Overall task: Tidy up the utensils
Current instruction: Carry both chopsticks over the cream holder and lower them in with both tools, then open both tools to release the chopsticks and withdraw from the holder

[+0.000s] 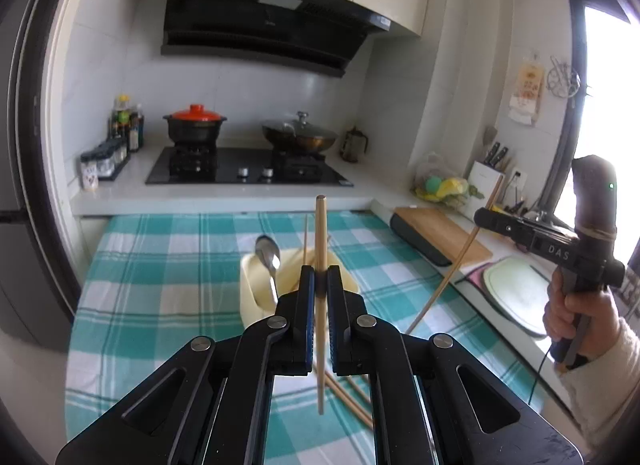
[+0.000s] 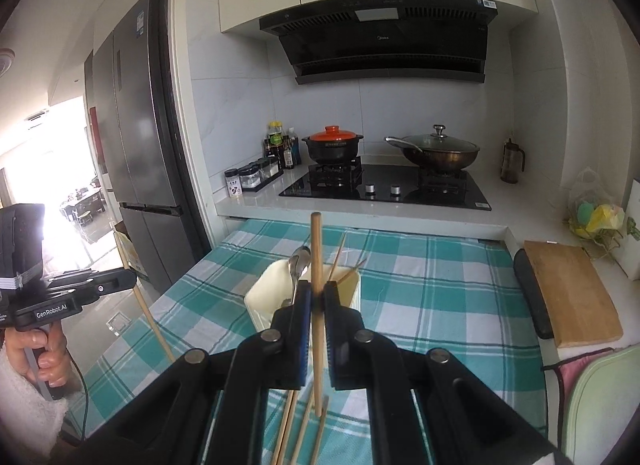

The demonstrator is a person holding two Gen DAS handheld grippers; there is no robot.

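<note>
Gripping one upright chopstick [image 1: 320,249] each, the left gripper [image 1: 321,271] and right gripper [image 2: 317,289], with its own chopstick [image 2: 316,265], hover before the cream holder [image 1: 256,289] at 12 o'clock; loose chopsticks [image 2: 292,425] lie on the checked cloth [image 2: 440,285] at 6 o'clock

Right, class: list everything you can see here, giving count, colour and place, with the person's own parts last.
Holder: one, cream, on the cloth.
Spoon: one, silver, standing in the holder.
Loose chopsticks: several, wooden, lying on the cloth.
Cloth: one, teal check, on the table.
Clay pot: one, black, orange lid, on the hob.
Wok: one, dark, glass lid, on the hob.
Chopping board: one, wooden, right counter.
Left tongs: shut on one chopstick.
Right tongs: shut on another chopstick.
</note>
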